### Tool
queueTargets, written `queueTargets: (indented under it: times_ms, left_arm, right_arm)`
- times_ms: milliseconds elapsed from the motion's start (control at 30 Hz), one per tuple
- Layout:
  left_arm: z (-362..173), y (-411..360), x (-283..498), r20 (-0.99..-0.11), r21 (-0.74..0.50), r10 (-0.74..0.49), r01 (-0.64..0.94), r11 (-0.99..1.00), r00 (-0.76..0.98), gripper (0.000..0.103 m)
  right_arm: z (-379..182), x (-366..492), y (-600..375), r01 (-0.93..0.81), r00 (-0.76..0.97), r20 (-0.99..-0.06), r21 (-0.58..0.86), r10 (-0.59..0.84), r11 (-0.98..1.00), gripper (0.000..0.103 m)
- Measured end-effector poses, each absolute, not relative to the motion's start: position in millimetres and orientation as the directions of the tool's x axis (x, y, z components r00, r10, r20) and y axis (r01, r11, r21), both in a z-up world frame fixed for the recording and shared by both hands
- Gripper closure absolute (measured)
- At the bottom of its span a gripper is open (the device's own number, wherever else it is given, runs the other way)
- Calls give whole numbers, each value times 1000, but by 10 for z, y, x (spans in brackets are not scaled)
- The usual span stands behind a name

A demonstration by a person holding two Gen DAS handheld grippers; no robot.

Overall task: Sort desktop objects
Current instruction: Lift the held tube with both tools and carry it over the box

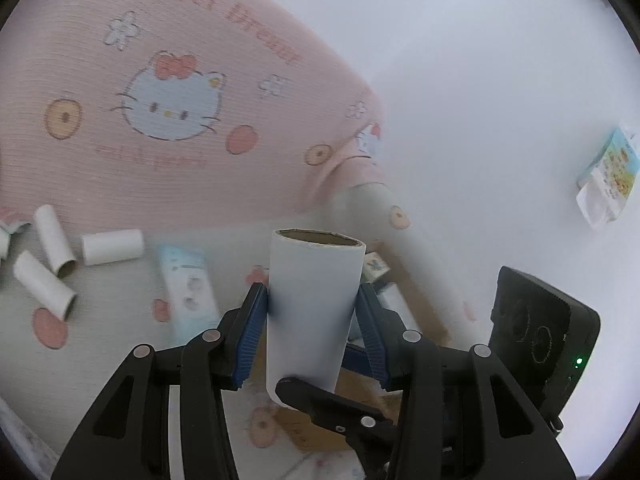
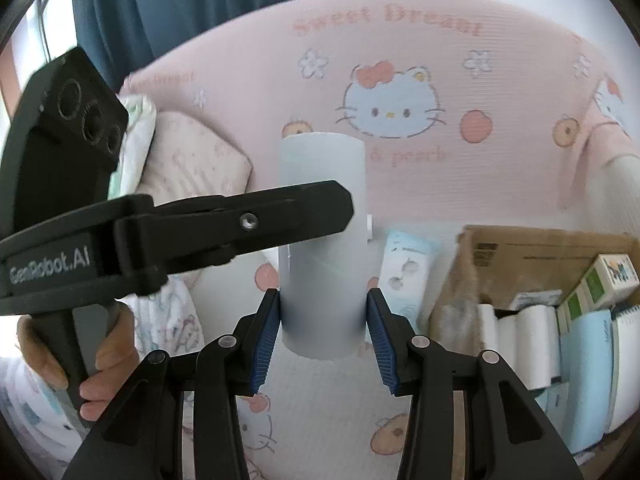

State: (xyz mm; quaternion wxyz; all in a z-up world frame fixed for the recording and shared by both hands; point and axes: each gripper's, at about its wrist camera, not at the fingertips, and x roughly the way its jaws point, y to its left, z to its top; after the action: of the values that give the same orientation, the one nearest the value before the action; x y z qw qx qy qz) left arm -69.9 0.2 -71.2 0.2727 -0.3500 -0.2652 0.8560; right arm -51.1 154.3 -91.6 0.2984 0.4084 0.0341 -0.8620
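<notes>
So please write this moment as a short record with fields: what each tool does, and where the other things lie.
left tool: shut on paper tube, held upright
right tool: around the same tube, contact unclear
loose tubes: three, lying on the mat, left
cardboard box: right, holding white rolls and small boxes
backdrop: pink cat-print cloth

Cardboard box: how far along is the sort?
Partly done. The cardboard box already holds several white tubes and small cartons. In hand: one paper tube, with the left claw and the right claw both closed on it. Left: three loose tubes and a blue packet on the bedding, plus a packet farther off.
</notes>
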Motion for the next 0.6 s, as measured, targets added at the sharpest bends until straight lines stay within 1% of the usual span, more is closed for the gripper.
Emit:
queueTargets:
  times_ms: [100, 267, 433, 500, 600]
  left_arm:
    - [-650, 149, -719, -443, -655, 674, -299, -693, -591, 53]
    - [-556, 455, -741, -456, -630, 688, -341, -698, -564, 53]
    - [-574, 720, -717, -500, -591, 683, -367, -718, -532, 53]
    - [-602, 775, -733, -509, -590, 685, -369, -719, -521, 53]
    - [-624, 882, -798, -532, -596, 687, -358, -719, -496, 54]
  right_arm:
    - [-826, -484, 1723, 533, -499, -709, 203, -499, -821, 62]
    - [-738, -483, 1994, 501, -506, -700, 237, -504, -832, 62]
    - [-733, -453, 2234, 479, -519, -672, 283, -529, -831, 62]
    - [-752, -459, 2337, 466, -514, -662, 317, -545, -826, 62]
    - [-772, -495, 2426, 465, -500, -669, 328, -550, -822, 62]
